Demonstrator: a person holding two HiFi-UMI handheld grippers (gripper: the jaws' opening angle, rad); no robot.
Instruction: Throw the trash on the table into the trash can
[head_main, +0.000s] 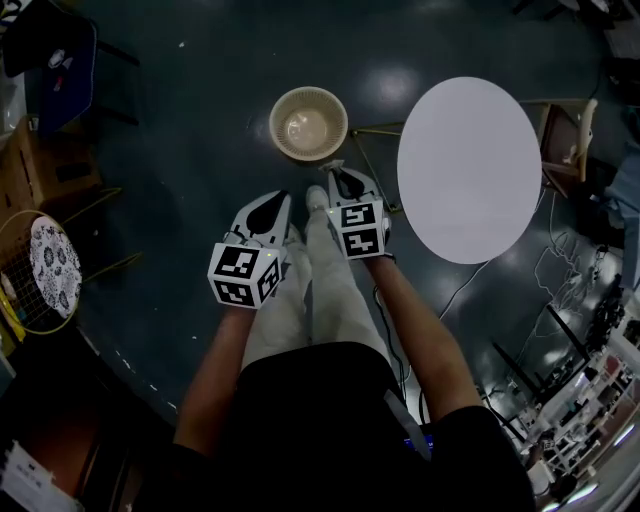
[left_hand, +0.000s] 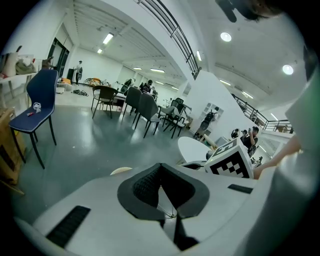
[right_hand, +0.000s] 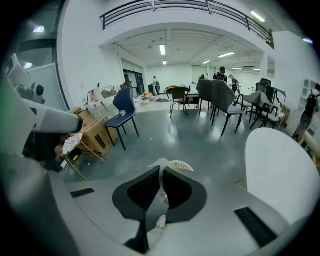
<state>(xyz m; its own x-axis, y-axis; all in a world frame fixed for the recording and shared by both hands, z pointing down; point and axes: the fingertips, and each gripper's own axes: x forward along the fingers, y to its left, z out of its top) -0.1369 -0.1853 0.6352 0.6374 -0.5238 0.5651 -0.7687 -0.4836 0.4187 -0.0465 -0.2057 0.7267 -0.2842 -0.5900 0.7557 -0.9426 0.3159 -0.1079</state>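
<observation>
In the head view, both tools are held out over the dark floor (head_main: 180, 150) at the middle of the frame, above the person's pale trousers (head_main: 320, 290). The right hand-held gripper (head_main: 338, 175) is seen slightly higher in the frame than the left hand-held gripper (head_main: 272, 205). In the right gripper view, the right hand-held gripper (right_hand: 161, 170) is seen closed narrowly on a crumpled white piece of trash (right_hand: 158, 163), which pokes out above the tips of the pads and trails below them.

In the left gripper view, the left hand-held gripper (left_hand: 161, 167) is seen with its jaw tips together. A few thin pale lines are visible in the gap lower down, but it cannot be told what they are.

The beige perforated trash can (head_main: 277, 124) is found on the floor at the upper middle of the head view, just above the tips of the right tool. It shows just beyond the jaws in the right gripper view (right_hand: 182, 165). The round white counter (head_main: 470, 170) is placed to the right of the trash can, near it but apart
</observation>
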